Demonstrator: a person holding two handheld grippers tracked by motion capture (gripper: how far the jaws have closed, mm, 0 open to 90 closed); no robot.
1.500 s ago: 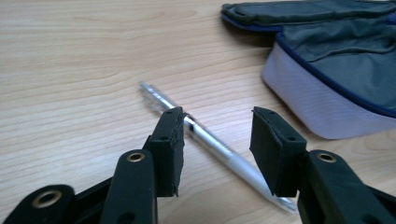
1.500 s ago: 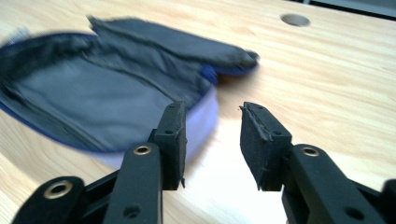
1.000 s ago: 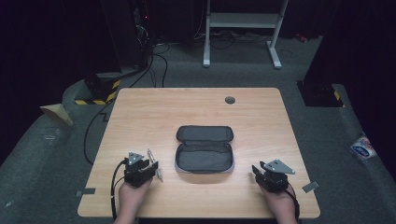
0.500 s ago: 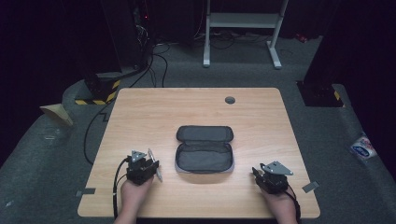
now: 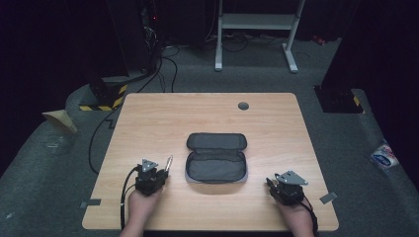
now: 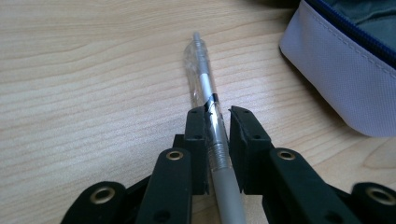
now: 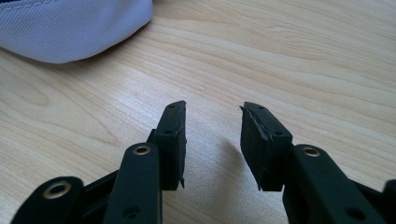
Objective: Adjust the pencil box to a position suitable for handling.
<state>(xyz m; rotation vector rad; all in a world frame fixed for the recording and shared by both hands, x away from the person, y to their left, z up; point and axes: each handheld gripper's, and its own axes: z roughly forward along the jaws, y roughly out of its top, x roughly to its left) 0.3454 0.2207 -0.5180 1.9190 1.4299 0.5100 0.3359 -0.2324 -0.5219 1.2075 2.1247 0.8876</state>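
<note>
On the floor left of the wooden table, at about ten o'clock from its centre, a yellow-and-black striped base stands with dark cables trailing past it, and a tan wedge-shaped scrap lies just beyond the table's left edge.

At about seven o'clock on the tabletop the left gripper is held in the person's left hand. In the left gripper view its jaws are clenched on a pen, a clear barrel with a grey grip, whose tip points away toward twelve o'clock and rests close to the wood. Just right of the pen, nothing between them, sits the open pencil case, grey outside with a dark lining and a blue zip, lying flat at the table's centre with its lid folded back toward twelve.

A small dark round disc sits near the far edge at one o'clock.

At about five o'clock the right gripper rests in the right hand; its jaws stand apart and hold nothing, over bare wood, with the case's pale corner at eleven o'clock in the right gripper view.

Beyond the table a white metal stand rises at twelve, and a blue-and-white wrapper lies on the floor at three.
</note>
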